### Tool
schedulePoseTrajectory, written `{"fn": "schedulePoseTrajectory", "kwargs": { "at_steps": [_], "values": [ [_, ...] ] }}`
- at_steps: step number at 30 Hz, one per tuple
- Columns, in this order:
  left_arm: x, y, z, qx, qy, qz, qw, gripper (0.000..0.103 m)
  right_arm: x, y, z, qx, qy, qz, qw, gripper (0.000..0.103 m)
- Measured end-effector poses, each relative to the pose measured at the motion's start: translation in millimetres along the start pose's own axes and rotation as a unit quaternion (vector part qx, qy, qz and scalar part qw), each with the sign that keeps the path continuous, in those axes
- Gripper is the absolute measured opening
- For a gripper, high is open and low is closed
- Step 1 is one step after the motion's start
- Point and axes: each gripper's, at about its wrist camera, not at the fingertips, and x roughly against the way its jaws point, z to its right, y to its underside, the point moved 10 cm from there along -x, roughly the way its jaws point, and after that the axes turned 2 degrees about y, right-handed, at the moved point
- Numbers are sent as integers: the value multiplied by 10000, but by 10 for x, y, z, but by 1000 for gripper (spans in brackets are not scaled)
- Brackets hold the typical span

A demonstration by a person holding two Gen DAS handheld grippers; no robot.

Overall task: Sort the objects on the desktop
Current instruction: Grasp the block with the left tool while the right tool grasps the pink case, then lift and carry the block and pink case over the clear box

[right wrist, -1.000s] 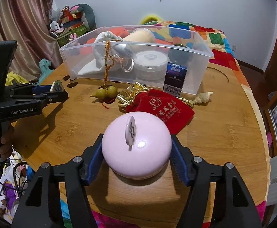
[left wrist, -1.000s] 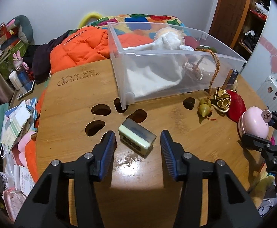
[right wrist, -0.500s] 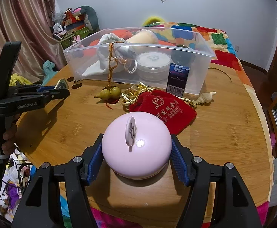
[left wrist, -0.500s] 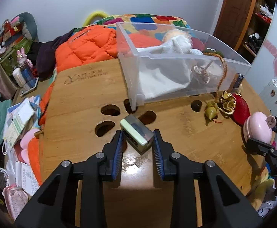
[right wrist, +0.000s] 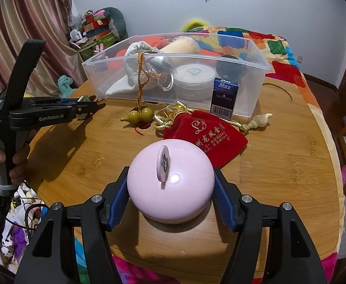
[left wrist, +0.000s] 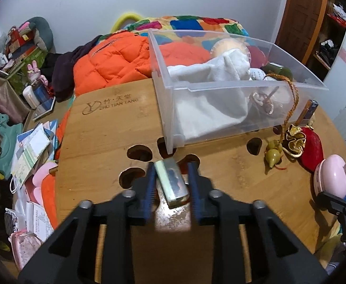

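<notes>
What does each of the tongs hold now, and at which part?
Left tongs: shut on the small box, pads on its two long sides. Right tongs: the pink case, gripped at its widest sides.

Left hand-held gripper [left wrist: 171, 184] clamped on green-white block [left wrist: 171, 182], above wooden table [left wrist: 232, 184].

Right tool [right wrist: 170, 201]: black frame, blue ribbed pads, silver screws; left tool [right wrist: 87, 108]: black, white "GenRobot.AI" lettering.

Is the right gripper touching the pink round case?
Touching. In the right wrist view, the right gripper has both blue pads pressed against the sides of the pink round case, no gap visible.
</notes>
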Motion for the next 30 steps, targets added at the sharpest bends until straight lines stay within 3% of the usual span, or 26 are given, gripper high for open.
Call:
{"fn": "schedulePoseTrajectory", "kwargs": {
  "at_steps": [9, 30],
  "values": [
    [140, 44, 79, -152, -87, 119, 9998, 15, 82, -101, 8, 65, -29, 140, 9999, 61],
    [546, -231, 487, -357, 49, 537, 9979, 15, 343, -630, 124, 495, 85, 633, 9967, 61]
  ]
}}
